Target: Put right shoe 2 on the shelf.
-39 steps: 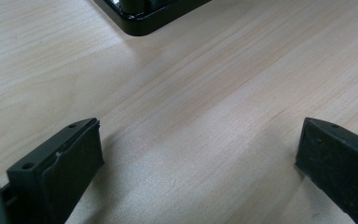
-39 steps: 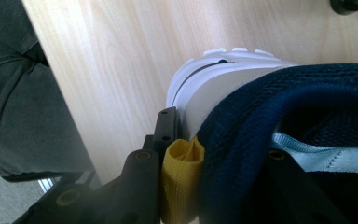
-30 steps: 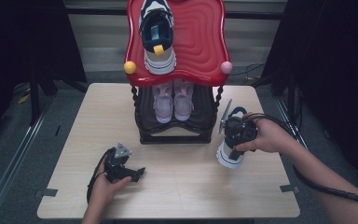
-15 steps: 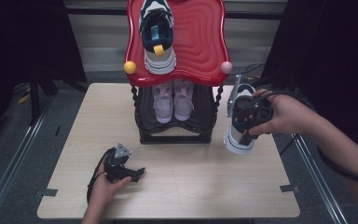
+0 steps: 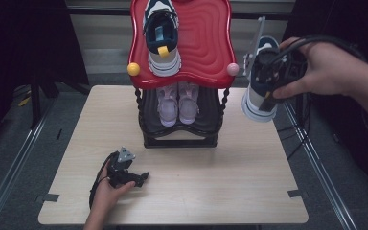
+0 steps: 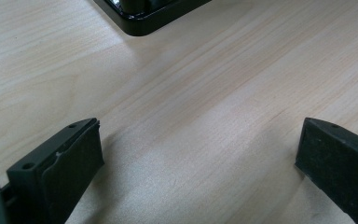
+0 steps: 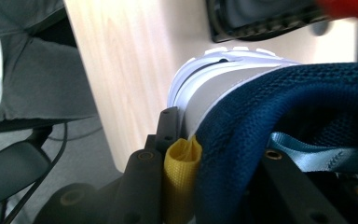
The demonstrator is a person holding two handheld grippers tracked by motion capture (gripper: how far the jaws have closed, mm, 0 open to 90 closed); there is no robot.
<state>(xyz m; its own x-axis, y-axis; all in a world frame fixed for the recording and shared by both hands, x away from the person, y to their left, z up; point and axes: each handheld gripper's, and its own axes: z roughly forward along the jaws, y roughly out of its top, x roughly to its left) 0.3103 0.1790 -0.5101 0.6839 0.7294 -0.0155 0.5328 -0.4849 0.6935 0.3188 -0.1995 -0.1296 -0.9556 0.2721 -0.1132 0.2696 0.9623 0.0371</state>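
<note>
**Colours and patterns on record**

Held sneaker (image 5: 260, 91): navy knit upper, white sole, yellow heel tab, light blue ribbon. Matching sneaker (image 5: 162, 36) atop red rippled shelf (image 5: 206, 43). Pale lilac pair (image 5: 178, 101) on black lower tier. Yellow knob (image 5: 133, 69), pink knob (image 5: 233, 69). Light wood-grain table (image 5: 220, 167).

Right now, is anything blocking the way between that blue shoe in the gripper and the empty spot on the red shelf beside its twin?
Nothing visible does. The right gripper holds the navy sneaker in the air beside the red top shelf, whose right half next to the matching sneaker is bare. The pink knob sits at the shelf's near corner.
</note>
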